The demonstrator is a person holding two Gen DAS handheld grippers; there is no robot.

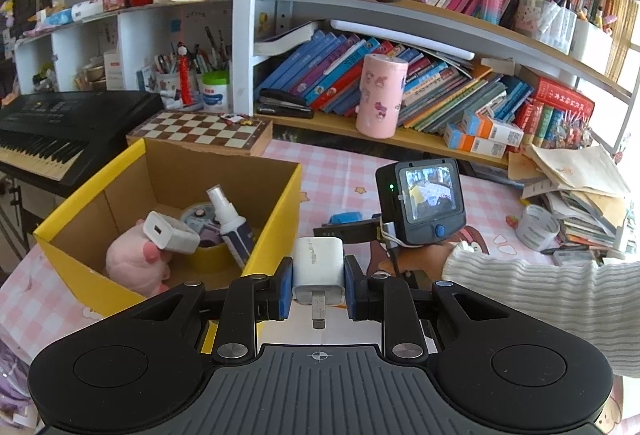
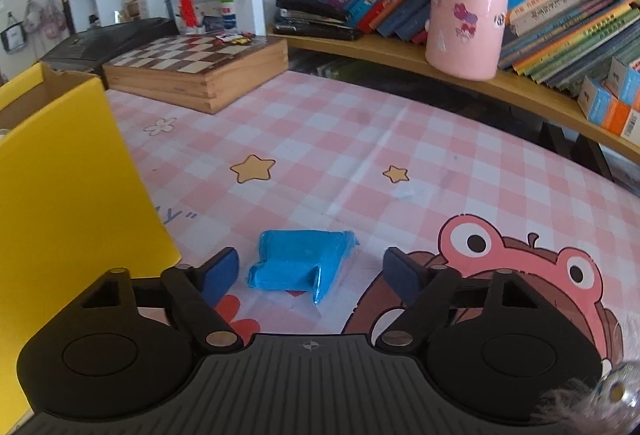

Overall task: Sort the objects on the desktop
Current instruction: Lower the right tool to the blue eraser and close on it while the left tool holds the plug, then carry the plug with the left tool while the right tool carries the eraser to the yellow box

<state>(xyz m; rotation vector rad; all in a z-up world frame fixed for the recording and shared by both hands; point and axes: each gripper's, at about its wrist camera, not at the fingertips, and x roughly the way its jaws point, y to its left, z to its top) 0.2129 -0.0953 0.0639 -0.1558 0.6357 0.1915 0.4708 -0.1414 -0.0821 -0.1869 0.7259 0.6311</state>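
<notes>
Two views: left wrist first, then right wrist.
Left wrist, left gripper (image 1: pixel 318 289): its blue-padded fingers (image 1: pixel 285 287) pinch a white charger plug (image 1: pixel 319 271) between them, the metal prongs pointing back toward the camera.
Left wrist, charger plug position: it is held above the near right corner of the yellow cardboard box (image 1: pixel 280 235), not inside it.
Left wrist, box contents: a pink plush toy (image 1: pixel 132 263) at 8 o'clock in the box, a second white charger (image 1: pixel 170 237) lying on it, a white spray bottle (image 1: pixel 232 227) leaning at 3 o'clock, and a tape roll (image 1: pixel 208 255) under it.
Left wrist, at 2 o'clock of the plug: the right gripper's camera unit (image 1: pixel 426 203) with its lit screen, carried by a hand in a white ribbed sleeve (image 1: pixel 532 299).
Left wrist, background: a chessboard box (image 1: pixel 200 133) at 12 o'clock of the yellow box, a pink cylinder cup (image 1: pixel 382 97) on the lowest shelf, and a keyboard (image 1: pixel 60 131) at 10 o'clock.
Right wrist, right gripper (image 2: pixel 310 273): fingers (image 2: pixel 218 273) spread wide, pressing on nothing.
Right wrist, blue wrapped object (image 2: pixel 296 263): it lies on the pink checked counter (image 2: pixel 400 155) between the two fingers, apart from both.
Right wrist, yellow box wall: at 9 o'clock, filling the left edge.
Right wrist, counter print: a frog cartoon (image 2: pixel 520 267) at 3 o'clock of the blue object.
</notes>
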